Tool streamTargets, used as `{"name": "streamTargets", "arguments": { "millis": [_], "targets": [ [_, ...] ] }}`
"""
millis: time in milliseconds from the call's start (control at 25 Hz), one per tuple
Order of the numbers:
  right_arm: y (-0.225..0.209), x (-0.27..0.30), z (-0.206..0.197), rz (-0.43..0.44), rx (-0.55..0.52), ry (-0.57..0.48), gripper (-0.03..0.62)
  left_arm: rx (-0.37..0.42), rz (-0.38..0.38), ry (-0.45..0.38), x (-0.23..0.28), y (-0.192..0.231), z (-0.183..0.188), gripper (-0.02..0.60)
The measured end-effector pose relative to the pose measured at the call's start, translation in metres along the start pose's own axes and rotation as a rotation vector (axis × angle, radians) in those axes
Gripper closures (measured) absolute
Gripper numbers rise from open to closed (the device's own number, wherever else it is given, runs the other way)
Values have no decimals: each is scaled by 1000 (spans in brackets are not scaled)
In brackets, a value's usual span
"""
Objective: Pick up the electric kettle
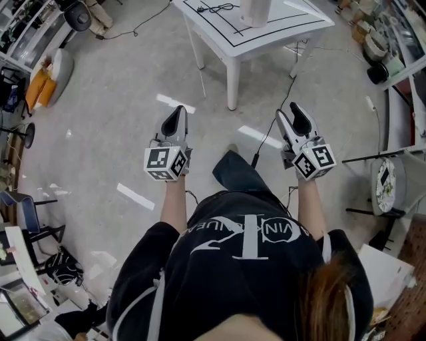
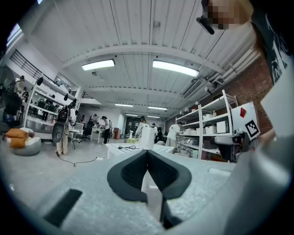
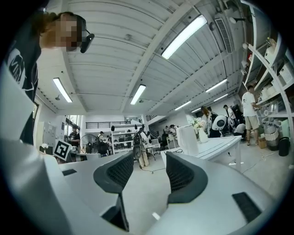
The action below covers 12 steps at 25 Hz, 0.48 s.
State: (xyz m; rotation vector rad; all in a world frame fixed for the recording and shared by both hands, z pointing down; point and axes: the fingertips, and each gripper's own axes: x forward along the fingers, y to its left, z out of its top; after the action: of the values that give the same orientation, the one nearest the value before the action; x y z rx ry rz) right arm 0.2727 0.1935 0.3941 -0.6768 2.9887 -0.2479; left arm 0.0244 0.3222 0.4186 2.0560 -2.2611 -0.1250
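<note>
- The left gripper is seen with its jaws pressed together, and nothing is between them.
- The right gripper is held with its jaws apart and empty.
- Nothing is picked up yet; the approach, the grasp and the lift are judged to be all left.
- What seems to be the kettle, white, is stood on the white table, well apart from both grippers.
- Counted: two grippers, one kettle, one table.

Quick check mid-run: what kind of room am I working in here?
Most likely an open-plan lab or workshop. It has shelving racks stacked with boxes, long ceiling strip lights, and people standing at worktables in the background.
</note>
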Motion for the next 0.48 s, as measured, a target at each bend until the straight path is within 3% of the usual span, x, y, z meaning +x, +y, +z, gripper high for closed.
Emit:
{"name": "streamTargets", "arguments": {
  "millis": [480],
  "targets": [
    [-39,122,-11,11,34,57,379,-10,9,17,95,85,11,574]
  ]
}}
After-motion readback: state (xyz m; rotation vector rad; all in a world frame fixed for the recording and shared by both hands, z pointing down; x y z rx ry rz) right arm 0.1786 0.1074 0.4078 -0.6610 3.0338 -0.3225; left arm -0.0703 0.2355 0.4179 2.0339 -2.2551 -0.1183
